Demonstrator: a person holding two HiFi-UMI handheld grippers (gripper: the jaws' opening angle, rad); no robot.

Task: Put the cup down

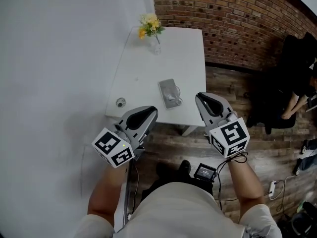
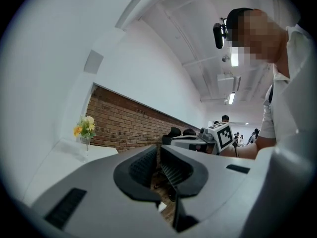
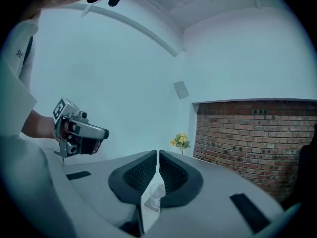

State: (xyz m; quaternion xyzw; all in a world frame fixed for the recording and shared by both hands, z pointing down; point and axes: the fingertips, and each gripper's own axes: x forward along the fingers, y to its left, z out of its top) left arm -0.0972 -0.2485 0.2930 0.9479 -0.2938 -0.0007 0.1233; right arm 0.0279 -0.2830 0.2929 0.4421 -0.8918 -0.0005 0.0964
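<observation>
A clear glass cup [image 1: 173, 94] stands upright on a grey square mat [image 1: 166, 87] near the front edge of the white table [image 1: 148, 63]. No gripper touches it. My left gripper [image 1: 150, 112] hovers at the table's front edge, left of the cup, its jaws shut with nothing between them. My right gripper [image 1: 201, 99] hangs just right of the cup, off the table's right side, also shut and holding nothing. In the right gripper view the cup [image 3: 155, 197] shows low, below the closed jaws. The left gripper view shows only its own closed jaws, not the cup.
A small vase of yellow and white flowers [image 1: 151, 28] stands at the table's far end. A small round object [image 1: 120, 102] lies at the front left corner. A white wall runs along the left, a brick wall [image 1: 233, 24] behind. A black chair [image 1: 292, 83] stands at right on the wooden floor.
</observation>
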